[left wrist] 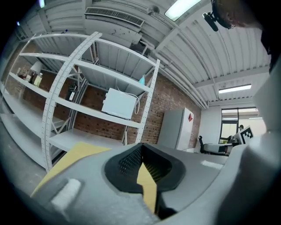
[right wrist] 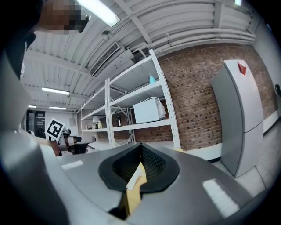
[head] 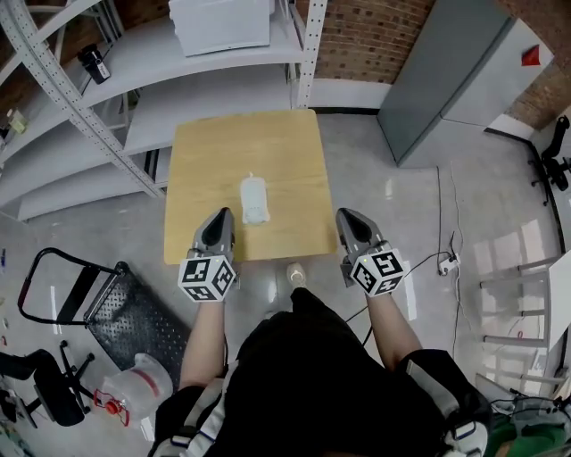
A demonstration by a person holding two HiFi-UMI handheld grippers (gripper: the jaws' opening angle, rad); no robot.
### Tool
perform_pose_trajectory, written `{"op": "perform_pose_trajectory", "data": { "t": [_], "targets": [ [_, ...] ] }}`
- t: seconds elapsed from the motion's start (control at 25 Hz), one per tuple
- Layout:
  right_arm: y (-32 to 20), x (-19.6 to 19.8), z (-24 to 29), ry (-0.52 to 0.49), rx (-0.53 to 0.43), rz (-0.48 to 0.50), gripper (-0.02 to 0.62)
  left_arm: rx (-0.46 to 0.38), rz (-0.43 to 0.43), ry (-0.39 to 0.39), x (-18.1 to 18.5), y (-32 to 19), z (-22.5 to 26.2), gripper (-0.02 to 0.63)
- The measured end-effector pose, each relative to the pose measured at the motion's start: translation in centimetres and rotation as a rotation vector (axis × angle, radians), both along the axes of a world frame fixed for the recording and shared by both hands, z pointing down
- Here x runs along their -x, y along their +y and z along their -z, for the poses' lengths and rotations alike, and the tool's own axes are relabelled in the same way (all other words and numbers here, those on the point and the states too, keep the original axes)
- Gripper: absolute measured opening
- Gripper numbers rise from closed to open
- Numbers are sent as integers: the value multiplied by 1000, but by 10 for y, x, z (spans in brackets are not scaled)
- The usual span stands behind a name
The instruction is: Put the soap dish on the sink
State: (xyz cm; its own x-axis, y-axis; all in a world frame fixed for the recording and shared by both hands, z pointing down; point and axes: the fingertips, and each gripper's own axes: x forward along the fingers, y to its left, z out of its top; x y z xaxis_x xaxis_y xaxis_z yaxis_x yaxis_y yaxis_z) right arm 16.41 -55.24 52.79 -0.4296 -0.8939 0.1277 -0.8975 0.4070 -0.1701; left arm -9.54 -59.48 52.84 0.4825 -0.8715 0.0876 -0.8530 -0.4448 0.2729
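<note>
Ahead of both sets of fingertips, roughly midway between them and a little beyond, the soap dish [head: 254,199] lies on the table [head: 214,152], touched by neither gripper. It is white and smooth, an oblong with rounded corners, its long side running away from the fingers, with a small nub at its far end. Whether anything lies in it cannot be told.

The left gripper [head: 223,216] hangs at the table's near edge. Its fingers [left wrist: 127,160] are clenched tip to tip on nothing. Behind the tips, their black ribbed pads leave a diamond-shaped hollow through which a strip of tabletop shows. The right gripper [head: 346,217] stands level with it, off the dish's other side. Its fingers [right wrist: 153,163] are likewise pressed together and empty, with the same dark dimpled pads in grey shells.

Beneath and beyond the fingertips, the table is square, flat and pale yellow wood. Further beyond stand white metal shelves [head: 178,80] on perforated posts. One shelf carries a white box [head: 220,24], and a small dark bottle [head: 94,62] sits further along to the fingers' left. Beyond the right fingers stands a tall grey cabinet [head: 455,71] against a red brick wall [head: 375,36]. The floor [head: 393,196] is grey and glossy.
</note>
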Motion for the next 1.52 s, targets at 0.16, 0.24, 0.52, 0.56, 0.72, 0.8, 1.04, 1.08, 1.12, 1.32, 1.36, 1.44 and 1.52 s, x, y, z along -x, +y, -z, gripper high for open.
{"op": "perform_pose_trajectory", "data": {
  "t": [0.16,0.24,0.52,0.56,0.72,0.8,1.04,1.08,1.12,1.32,1.36,1.44,1.52],
  "targets": [
    [27,-5,2,-15,12,-28,6,-40,-52,7,-1,33,6,-2],
    [35,1,5,20,0,-10,6,-51,-29,21,9,45,8,-2],
    [7,10,23,-3,-58,66,6,-89,100,23,34,54,23,-2],
    [4,10,24,-15,-63,77,6,-98,116,19,35,54,26,-2],
    [-4,11,31,-49,-91,119,6,-140,153,-1,31,55,39,-2],
    [-9,10,30,-57,-95,135,5,-148,156,-7,23,53,40,-2],
    [-18,6,26,-70,-89,173,5,-147,162,-18,13,47,39,-2],
    [-20,5,27,-72,-91,175,5,-149,163,-20,13,46,41,-2],
    [-22,5,28,-74,-93,175,5,-151,163,-24,13,44,42,-2],
    [-24,5,31,-88,-107,170,5,-154,151,-36,12,40,44,-2],
    [-24,4,31,-89,-109,165,6,-154,145,-38,10,39,44,-2],
    [-23,-1,32,-91,-112,153,6,-154,134,-42,7,37,45,-2],
    [-22,-7,33,-92,-116,141,6,-154,123,-44,3,34,45,-2]
  ]
}}
